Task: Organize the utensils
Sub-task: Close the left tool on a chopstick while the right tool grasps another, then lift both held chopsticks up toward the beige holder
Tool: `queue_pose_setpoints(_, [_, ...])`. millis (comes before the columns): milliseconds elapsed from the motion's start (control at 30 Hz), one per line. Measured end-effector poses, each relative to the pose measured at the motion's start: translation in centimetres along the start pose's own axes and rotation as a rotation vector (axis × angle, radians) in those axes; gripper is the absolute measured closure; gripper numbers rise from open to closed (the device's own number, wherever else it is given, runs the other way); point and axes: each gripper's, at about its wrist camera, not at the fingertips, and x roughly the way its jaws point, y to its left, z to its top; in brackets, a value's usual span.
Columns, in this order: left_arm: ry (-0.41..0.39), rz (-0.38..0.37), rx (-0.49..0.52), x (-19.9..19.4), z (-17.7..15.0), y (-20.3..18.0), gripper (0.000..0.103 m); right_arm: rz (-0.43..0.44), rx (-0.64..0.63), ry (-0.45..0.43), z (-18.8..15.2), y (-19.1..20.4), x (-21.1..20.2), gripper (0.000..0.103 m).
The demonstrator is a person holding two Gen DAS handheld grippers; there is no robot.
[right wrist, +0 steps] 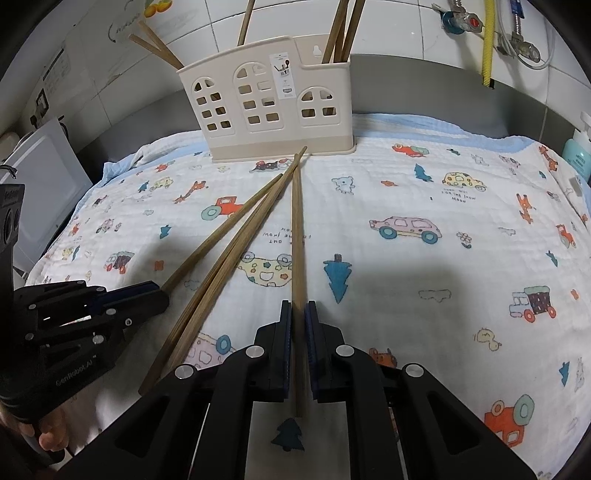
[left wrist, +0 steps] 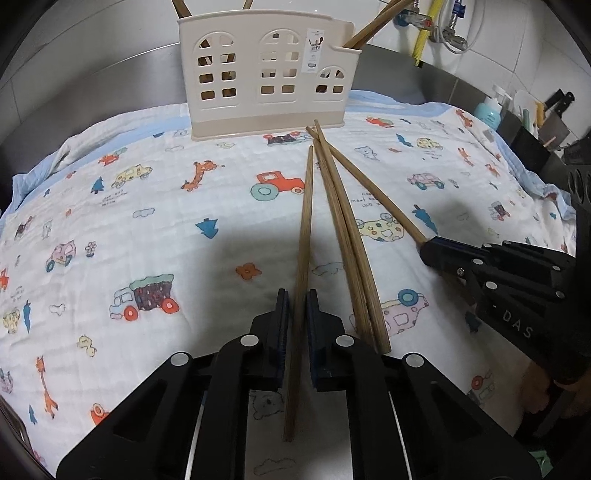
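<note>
Both grippers on chopsticks, front of holder point(left wrist: 266, 74).
L gripper point(left wrist: 297, 302) clamps chopstick point(left wrist: 303, 236); R gripper point(right wrist: 298, 314) clamps another point(right wrist: 296, 229).

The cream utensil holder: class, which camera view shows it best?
The right wrist view: the cream utensil holder appears whole, with the chopsticks standing in it. The left wrist view cuts off its top edge and most of those chopsticks.

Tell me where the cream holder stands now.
The holder stands upright at the far edge of the cloth, just beyond the tips of the chopsticks, in both views.
</note>
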Motion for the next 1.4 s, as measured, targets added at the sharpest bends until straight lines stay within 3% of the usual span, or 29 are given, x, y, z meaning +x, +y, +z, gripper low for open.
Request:
queue_pose_setpoints(333, [0.007, -0.06, -0.068, -0.6, -0.1, 1.0, 0.098, 0.007, 0.002, -0.024, 0.1, -0.2, -1.1, 0.096])
queue_pose_setpoints(600, [-0.02, -0.112, -0.035, -2.9, 0.7, 0.7, 0.098, -0.002, -0.017, -0.131, 1.8, -0.2, -5.4, 0.096])
queue_pose_setpoints(867, [0.015, -0.111, 0.029, -3.8, 1.5, 0.7, 0.098, -0.002, -0.052, -0.251, 4.5, 0.5, -9.5, 0.096])
queue_pose_setpoints(1400, [0.078, -0.104, 0.003, -0.9, -0.9, 1.5, 0.097, 0.008, -0.052, -0.261, 4.8, 1.0, -9.7, 0.096])
